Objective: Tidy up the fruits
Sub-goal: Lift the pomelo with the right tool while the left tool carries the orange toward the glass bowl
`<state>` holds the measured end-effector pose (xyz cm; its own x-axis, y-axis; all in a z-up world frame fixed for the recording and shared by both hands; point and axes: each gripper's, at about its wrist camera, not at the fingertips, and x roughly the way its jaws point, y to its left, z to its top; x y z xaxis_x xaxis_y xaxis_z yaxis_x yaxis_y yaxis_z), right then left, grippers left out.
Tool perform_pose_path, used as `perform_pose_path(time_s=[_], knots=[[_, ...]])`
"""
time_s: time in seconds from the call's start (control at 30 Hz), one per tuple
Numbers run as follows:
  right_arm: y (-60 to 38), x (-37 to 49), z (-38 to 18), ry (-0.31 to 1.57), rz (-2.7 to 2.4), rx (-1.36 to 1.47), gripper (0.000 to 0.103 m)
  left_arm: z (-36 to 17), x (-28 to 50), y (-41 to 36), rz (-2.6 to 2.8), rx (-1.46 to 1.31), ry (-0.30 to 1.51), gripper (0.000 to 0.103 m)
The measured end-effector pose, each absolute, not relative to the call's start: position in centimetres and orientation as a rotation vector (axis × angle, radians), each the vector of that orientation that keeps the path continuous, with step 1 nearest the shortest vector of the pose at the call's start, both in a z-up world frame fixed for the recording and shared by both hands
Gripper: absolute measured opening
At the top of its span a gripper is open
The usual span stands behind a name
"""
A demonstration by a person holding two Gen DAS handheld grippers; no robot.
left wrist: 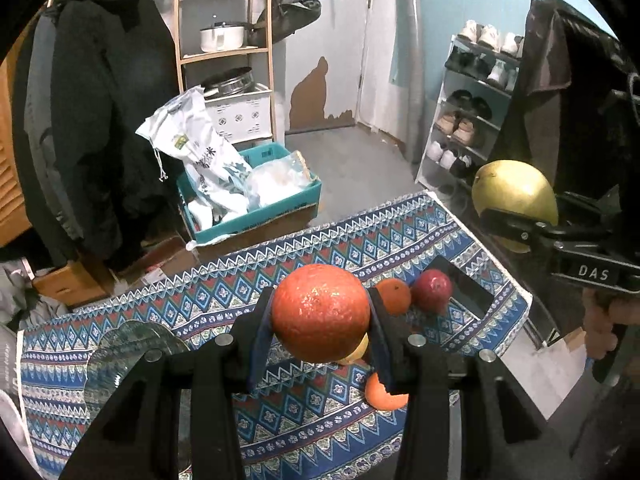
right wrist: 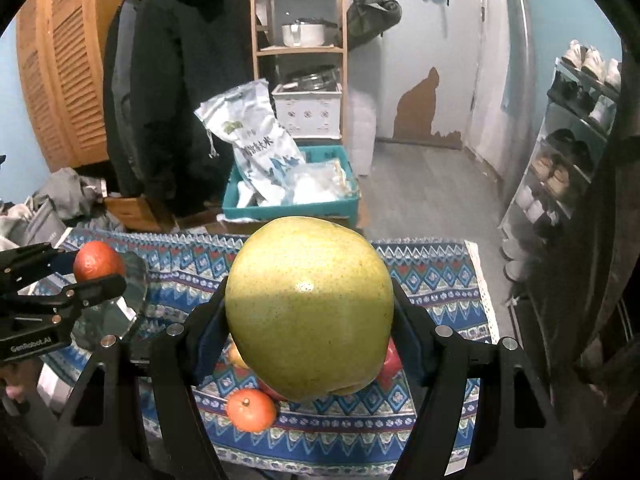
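My left gripper (left wrist: 320, 316) is shut on a large red-orange orange (left wrist: 320, 312) and holds it above the patterned tablecloth (left wrist: 320, 432). My right gripper (right wrist: 310, 312) is shut on a big yellow-green pomelo (right wrist: 310, 308), also held above the table; it shows at the right of the left wrist view (left wrist: 514, 196). On the cloth lie a small orange (left wrist: 394, 296), a dark red apple (left wrist: 432, 290), another small orange (left wrist: 384, 394) and a yellowish fruit (left wrist: 356, 354) mostly hidden under the held orange. A glass plate (left wrist: 136, 344) sits at the table's left.
A dark rectangular tray (left wrist: 468, 288) lies at the table's right. Beyond the table stand a teal crate (left wrist: 256, 216) with bags, a wooden shelf (left wrist: 224, 56), hanging dark coats (left wrist: 100, 120) and a shoe rack (left wrist: 472, 112).
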<state>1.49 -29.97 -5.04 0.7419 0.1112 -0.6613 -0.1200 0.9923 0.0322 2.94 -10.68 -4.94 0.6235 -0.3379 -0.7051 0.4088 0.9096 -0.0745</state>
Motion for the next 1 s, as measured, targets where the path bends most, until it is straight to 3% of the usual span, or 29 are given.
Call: perform_pose_path(time_s=[1.0], knots=[[-18.2, 6.4, -5.0, 0.751, 0.324, -0.021, 0.072, -5.4, 3.7, 0.4, -0.233, -0.015, 0.798, 0.044]])
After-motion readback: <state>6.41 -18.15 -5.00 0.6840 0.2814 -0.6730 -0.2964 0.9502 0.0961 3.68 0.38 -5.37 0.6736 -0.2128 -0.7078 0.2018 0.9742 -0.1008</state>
